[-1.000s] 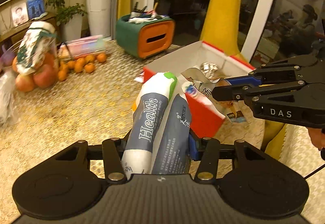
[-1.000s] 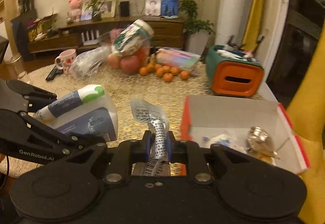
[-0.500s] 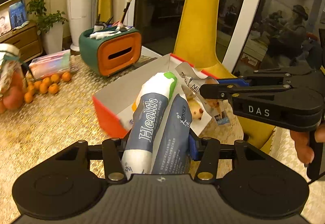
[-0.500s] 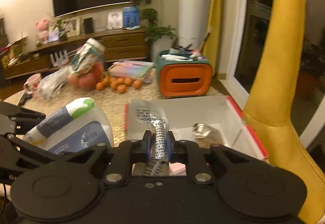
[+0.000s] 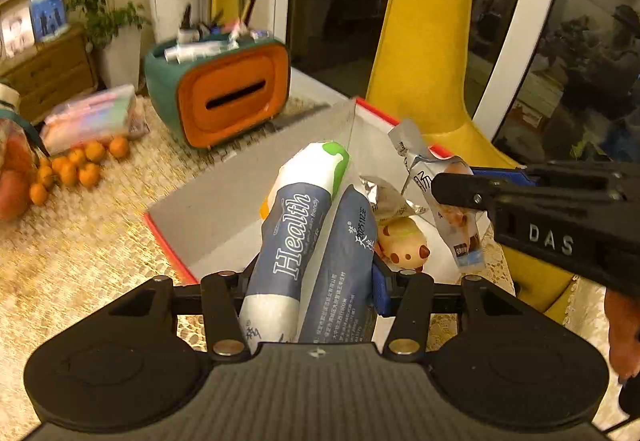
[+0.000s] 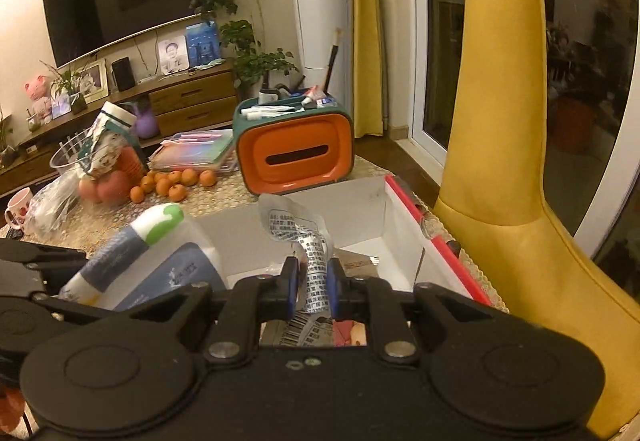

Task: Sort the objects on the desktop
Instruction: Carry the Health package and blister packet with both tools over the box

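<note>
My left gripper is shut on a blue-and-white tissue pack marked "Health" and holds it over the red-rimmed white box. The pack also shows at the left of the right wrist view. My right gripper is shut on a crinkled silver snack wrapper above the same box. In the left wrist view the right gripper comes in from the right with the wrapper. A small spotted toy and foil lie inside the box.
An orange-and-teal tissue holder with pens on top stands behind the box. Small oranges, apples, a pink case and a mug lie further left. A yellow chair stands to the right of the table edge.
Both grippers have moved forward and to the right with their loads, from beside the box to over its open inside. Both stay shut.
</note>
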A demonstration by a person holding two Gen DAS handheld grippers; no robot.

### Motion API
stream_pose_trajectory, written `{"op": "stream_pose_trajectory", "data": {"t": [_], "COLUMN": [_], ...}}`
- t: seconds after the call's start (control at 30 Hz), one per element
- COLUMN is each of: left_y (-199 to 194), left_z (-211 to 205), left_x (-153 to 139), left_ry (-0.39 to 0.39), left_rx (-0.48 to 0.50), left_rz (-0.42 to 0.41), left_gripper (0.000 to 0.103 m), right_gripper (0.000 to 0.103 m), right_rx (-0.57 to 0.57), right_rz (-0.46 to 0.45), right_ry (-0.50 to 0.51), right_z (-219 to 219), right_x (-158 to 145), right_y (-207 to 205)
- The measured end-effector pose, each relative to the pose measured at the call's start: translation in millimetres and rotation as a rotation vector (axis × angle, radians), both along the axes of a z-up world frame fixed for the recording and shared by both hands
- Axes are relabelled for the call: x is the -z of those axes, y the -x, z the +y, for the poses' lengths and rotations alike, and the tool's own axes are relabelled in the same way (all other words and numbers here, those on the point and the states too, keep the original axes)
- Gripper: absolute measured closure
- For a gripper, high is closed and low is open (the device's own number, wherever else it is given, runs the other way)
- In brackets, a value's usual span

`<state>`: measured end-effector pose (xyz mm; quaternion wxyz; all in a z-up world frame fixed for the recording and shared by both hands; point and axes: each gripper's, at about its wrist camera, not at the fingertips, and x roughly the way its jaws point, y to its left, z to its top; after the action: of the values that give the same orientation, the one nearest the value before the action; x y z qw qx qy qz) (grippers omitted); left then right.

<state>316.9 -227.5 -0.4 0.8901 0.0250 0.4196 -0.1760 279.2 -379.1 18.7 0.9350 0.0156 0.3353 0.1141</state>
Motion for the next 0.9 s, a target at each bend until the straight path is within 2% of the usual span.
{"op": "stream_pose_trajectory", "data": {"t": [0.47, 0.9], "left_y": [-24, -35], "left_z": [-18, -21], "left_x": [38, 63], "left_ry": [-0.095, -0.122], "left_rx": [-0.001, 0.033], "left_rz": [0.046, 0.118], "left_gripper": [0.053, 0.053], "right_gripper": [0.089, 0.091], "right_rx": [0.023, 0.01], "right_rz": [0.104, 0.161], "right_ry": [-0.042, -0.039], "right_z": [-10, -5], "right_x": [44, 69], "right_y": [-19, -25]}}
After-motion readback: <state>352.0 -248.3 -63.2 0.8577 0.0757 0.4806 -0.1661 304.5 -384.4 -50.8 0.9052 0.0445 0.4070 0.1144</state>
